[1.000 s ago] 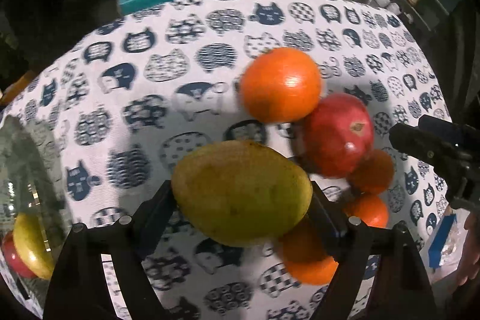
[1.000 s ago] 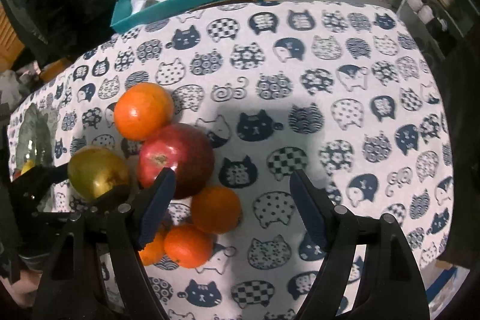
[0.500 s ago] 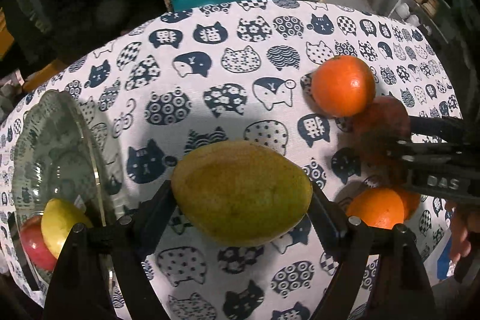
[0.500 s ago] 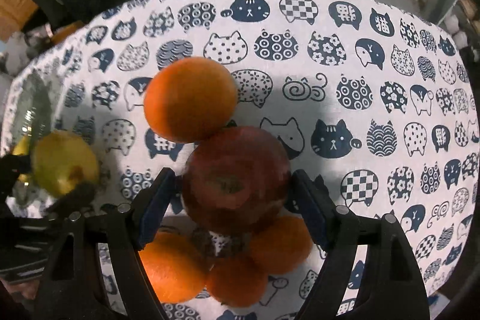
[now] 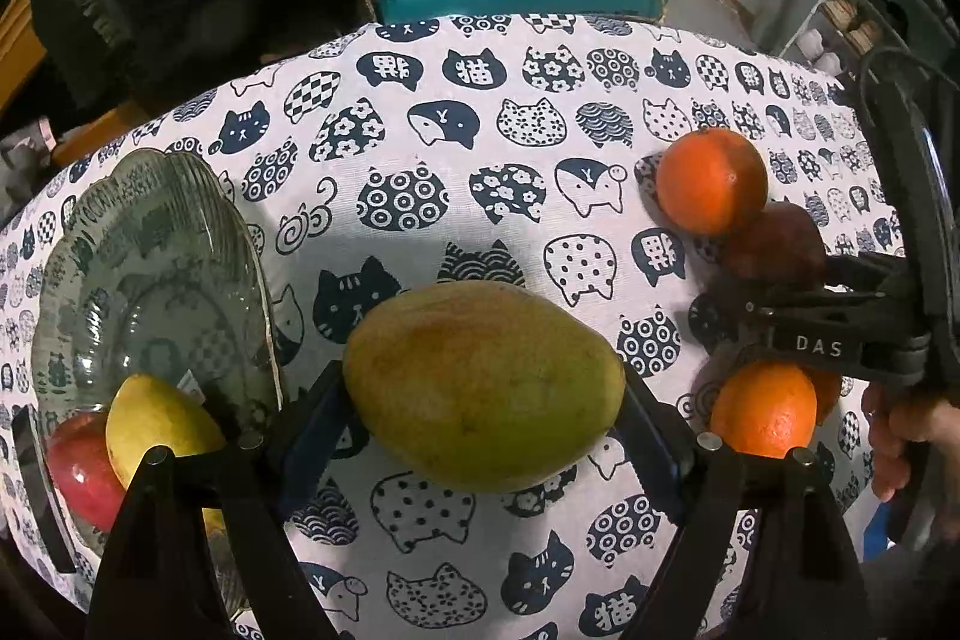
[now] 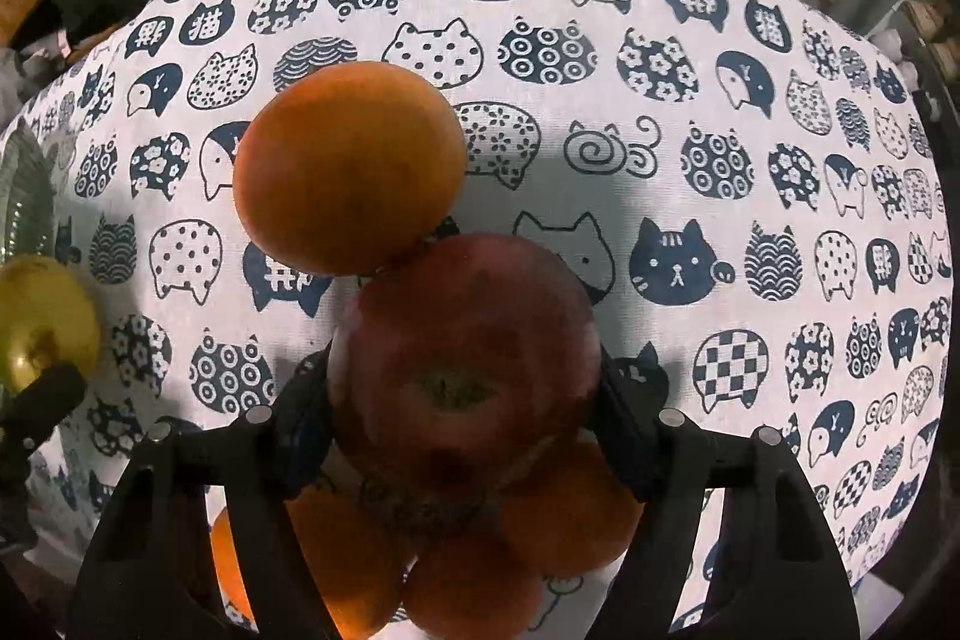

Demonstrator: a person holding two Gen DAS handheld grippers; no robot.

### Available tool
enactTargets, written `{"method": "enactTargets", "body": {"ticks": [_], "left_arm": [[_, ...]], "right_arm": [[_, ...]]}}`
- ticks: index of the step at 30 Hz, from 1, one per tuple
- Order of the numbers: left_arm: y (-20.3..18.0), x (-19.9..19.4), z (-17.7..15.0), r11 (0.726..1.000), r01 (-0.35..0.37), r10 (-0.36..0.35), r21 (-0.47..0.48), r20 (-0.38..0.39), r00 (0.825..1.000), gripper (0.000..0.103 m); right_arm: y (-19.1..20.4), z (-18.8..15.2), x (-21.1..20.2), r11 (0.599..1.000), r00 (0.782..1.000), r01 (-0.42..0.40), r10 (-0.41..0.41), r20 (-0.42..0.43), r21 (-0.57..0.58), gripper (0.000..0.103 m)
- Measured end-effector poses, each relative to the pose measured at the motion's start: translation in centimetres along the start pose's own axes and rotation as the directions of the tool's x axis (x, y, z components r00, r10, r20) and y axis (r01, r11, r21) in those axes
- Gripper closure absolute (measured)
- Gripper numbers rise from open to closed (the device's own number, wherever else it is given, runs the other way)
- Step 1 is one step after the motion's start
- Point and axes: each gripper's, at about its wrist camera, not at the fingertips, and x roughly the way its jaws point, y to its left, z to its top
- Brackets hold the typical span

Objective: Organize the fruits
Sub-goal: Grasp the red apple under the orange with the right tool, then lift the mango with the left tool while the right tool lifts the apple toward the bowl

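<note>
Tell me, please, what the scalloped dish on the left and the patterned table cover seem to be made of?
The scalloped greenish dish looks like clear pressed glass, glossy: the cat print shows through it and its ribbed rim catches the light. The white table cover with navy cat figures looks like matte woven cloth, probably cotton or linen: it has no shine and drapes over the table edge.

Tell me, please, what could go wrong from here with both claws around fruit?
The right claw has just been closing on the red apple, which touches the orange behind it; lifting may set the oranges rolling. The mango sits wide in the left claw and might slip before reaching the glass bowl.
</note>
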Motion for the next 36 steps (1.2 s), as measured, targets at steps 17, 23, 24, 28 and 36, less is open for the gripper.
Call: {"method": "enactTargets", "body": {"ticks": [17,23,24,28,36], "left_arm": [[-0.5,-5.5,0.0,1.000,-0.007,0.005,0.012,0.134,0.991,0.017],[-0.6,-8.1,-0.2,1.000,0.001,-0.004,0.014,0.182,0.983,0.017],[-0.6,-8.4,-0.2,1.000,0.000,-0.003,0.014,0.188,0.982,0.017],[-0.2,-10.5,-0.5,1.000,0.002,-0.003,0.005,0.223,0.975,0.017],[0.9,-14.1,-1.0,1.000,-0.011,0.014,-0.013,0.298,0.955,0.017]], "right_arm": [[-0.8,-1.8,-8.5,1.000,0.981,-0.005,0.001,0.196,0.018,0.029],[0.0,-1.7,-12.8,1.000,0.960,-0.021,0.021,0.279,-0.005,0.029],[0.3,-1.8,-13.6,1.000,0.956,-0.023,0.025,0.291,-0.008,0.029],[1.0,-1.8,-15.3,0.999,0.941,-0.036,0.042,0.335,-0.024,0.029],[2.8,-2.3,-19.3,0.997,0.904,-0.038,0.062,0.423,-0.066,0.029]]}}
